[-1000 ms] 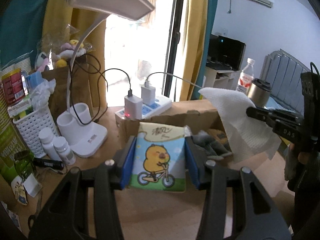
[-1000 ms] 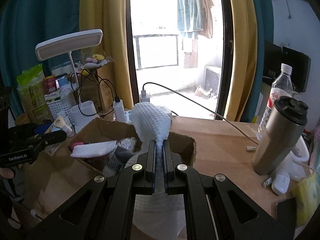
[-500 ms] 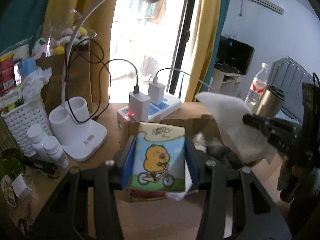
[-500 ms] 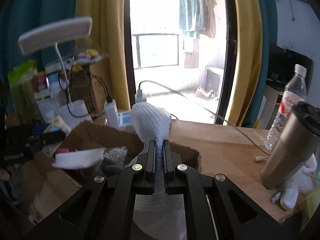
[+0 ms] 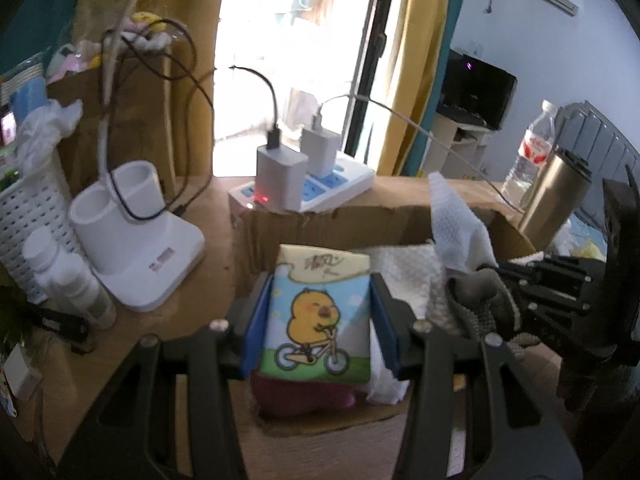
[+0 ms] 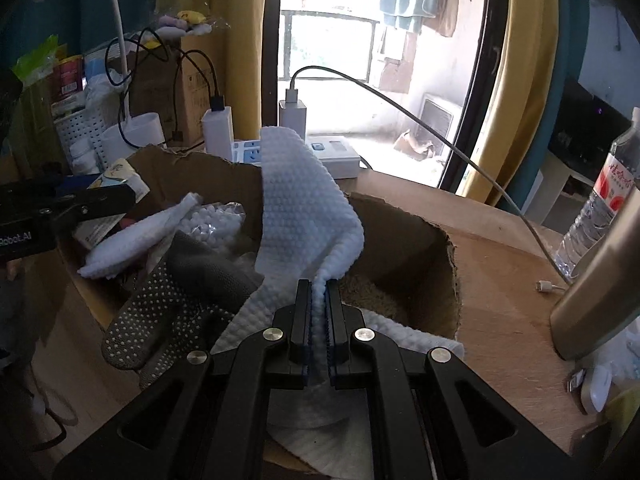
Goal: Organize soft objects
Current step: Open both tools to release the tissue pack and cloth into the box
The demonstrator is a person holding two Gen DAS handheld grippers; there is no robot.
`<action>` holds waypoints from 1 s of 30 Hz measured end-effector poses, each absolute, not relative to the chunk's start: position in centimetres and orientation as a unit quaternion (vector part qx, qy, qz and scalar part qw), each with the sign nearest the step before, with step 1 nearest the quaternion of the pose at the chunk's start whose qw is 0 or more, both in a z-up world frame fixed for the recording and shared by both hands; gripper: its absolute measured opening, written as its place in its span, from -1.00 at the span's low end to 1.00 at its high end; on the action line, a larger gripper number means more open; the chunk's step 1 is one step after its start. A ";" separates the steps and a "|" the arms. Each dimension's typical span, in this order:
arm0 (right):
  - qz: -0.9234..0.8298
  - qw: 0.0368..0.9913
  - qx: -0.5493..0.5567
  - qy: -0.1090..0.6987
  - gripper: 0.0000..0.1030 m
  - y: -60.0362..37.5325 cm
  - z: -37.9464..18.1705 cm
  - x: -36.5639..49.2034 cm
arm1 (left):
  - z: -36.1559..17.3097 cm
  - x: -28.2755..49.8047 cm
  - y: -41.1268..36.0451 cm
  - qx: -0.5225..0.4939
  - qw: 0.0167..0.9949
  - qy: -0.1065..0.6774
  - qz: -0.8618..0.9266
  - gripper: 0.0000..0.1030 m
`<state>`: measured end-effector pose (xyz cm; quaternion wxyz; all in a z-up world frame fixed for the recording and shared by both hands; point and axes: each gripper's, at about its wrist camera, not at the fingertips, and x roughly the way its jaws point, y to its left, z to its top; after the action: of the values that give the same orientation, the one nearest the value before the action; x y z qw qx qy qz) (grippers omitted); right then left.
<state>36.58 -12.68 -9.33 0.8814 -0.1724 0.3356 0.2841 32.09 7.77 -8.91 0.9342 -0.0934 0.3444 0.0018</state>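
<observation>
Printed on the flat tissue packet (image 5: 318,316) with the yellow chick on a bicycle: a few handwritten-style characters on its cream top band, too small to read surely. Clamped by its two side edges between the blue pads of the left hand-held gripper (image 5: 318,320), just over the near-left end of the torn brown cardboard box (image 5: 360,220) on the wooden desk (image 5: 216,248). Seen from the right wrist, "Robot.AI" in white letters on the black side of that left hand-held gripper (image 6: 96,200). Red label with white characters on the clear plastic water bottle (image 6: 600,200) at the far right, not readable.

Against a second ago: both hand-held grippers lower and closer to the box; tissue packet then short of the box front, now over its interior with a dark red soft thing (image 5: 304,398) just beneath; white desk lamp head gone from the top of both views, only the white lamp base (image 5: 136,240) left.

Further right, right hand-held gripper (image 6: 318,328) shut tight on a fold of the white dimpled cloth (image 6: 300,216), the cloth rising above the pads and draping behind them, hanging over the middle of the box. Inside the box: a grey dotted glove (image 6: 168,312) to the left of the pads, a rolled white cloth (image 6: 136,240) and a bag of white beads (image 6: 212,216) behind it.
</observation>
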 end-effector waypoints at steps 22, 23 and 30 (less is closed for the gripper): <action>0.252 0.898 -0.146 0.331 0.09 -14.0 -7.6 35.6 | -6.5 30.3 6.2 -0.065 0.943 0.326 0.007 0.43; 0.252 0.898 -0.146 0.329 0.10 -14.1 -7.3 35.3 | -6.3 30.2 6.2 -0.065 0.944 0.324 0.008 0.44; 0.253 0.904 -0.141 0.314 0.11 -14.4 -5.7 33.3 | -4.6 27.8 5.7 -0.064 0.949 0.309 0.002 0.50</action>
<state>33.31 -14.38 -5.71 0.9042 -0.1413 0.3137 0.2532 27.84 5.73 -4.57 0.9489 -0.0635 0.3092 0.0025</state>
